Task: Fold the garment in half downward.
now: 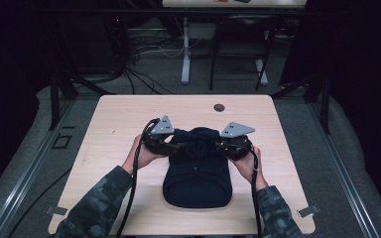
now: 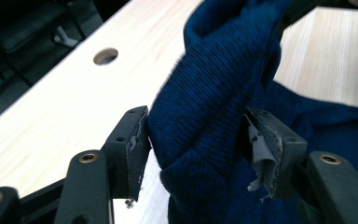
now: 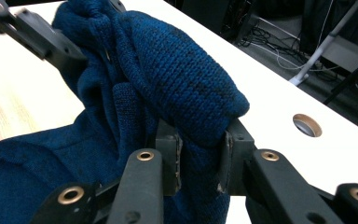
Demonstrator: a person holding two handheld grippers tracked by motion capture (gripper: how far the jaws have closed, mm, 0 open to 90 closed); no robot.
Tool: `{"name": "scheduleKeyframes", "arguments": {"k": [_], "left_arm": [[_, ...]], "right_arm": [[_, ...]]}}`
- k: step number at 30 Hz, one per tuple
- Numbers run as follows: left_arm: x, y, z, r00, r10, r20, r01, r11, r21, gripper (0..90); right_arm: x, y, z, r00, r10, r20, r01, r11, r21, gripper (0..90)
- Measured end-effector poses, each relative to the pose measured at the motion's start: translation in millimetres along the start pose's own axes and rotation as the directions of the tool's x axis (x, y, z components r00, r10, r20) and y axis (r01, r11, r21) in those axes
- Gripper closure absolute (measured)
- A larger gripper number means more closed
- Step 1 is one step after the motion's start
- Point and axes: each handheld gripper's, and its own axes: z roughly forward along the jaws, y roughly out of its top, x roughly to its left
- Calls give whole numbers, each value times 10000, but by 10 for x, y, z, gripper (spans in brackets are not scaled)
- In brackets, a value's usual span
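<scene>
High view: a dark blue knitted garment [image 1: 196,171] lies on the near middle of the pale wooden table [image 1: 119,111], its long axis running from us toward the far edge, and its far end is bunched up between our two tools. We hold the left gripper [image 1: 171,144] at that end's left side and the right gripper [image 1: 217,145] at its right, so both hands are equally near and the fabric sits directly between them.

In the left gripper view the knit [image 2: 214,93] hangs between spread jaws; the left pad looks just clear of the cloth, the right one sits against it, so we judge no real grip there. In the right gripper view the jaws pinch a thick fold [image 3: 186,93] of the knit, pads pressed into it from both sides.

The coming fold, we judge, turns on the left jaws closing first, since the cloth already lies in their gap. The cable hole [image 1: 219,107] lies beyond, well apart.
</scene>
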Motion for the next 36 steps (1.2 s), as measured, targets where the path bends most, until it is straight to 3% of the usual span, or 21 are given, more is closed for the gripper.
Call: {"name": "scheduleKeyframes", "arguments": {"k": [3, 9, 17, 28, 36], "left_arm": [[-28, -32, 17, 9999, 112, 30, -112, 9999, 46, 494], [-134, -39, 3, 9958, 864, -302, -863, 9963, 16, 637], [-253, -37, 19, 9872, 1481, -599, -1475, 9890, 145, 639], [-372, -86, 53, 9800, 1822, -802, -1798, 9830, 365, 615], [-445, -153, 73, 9830, 1740, -578, -1712, 9840, 501, 563]], "right_arm": [[28, 12, -23, 9998, -178, -56, 178, 9998, -11, 727], [44, -50, -86, 9995, -220, -239, 220, 9998, 11, 716], [65, -149, -141, 9986, -104, -519, 112, 9998, 159, 696], [127, -279, -161, 9978, -123, -654, 146, 9993, 344, 684], [188, -365, -187, 9964, -256, -807, 302, 9979, 565, 676]]}}
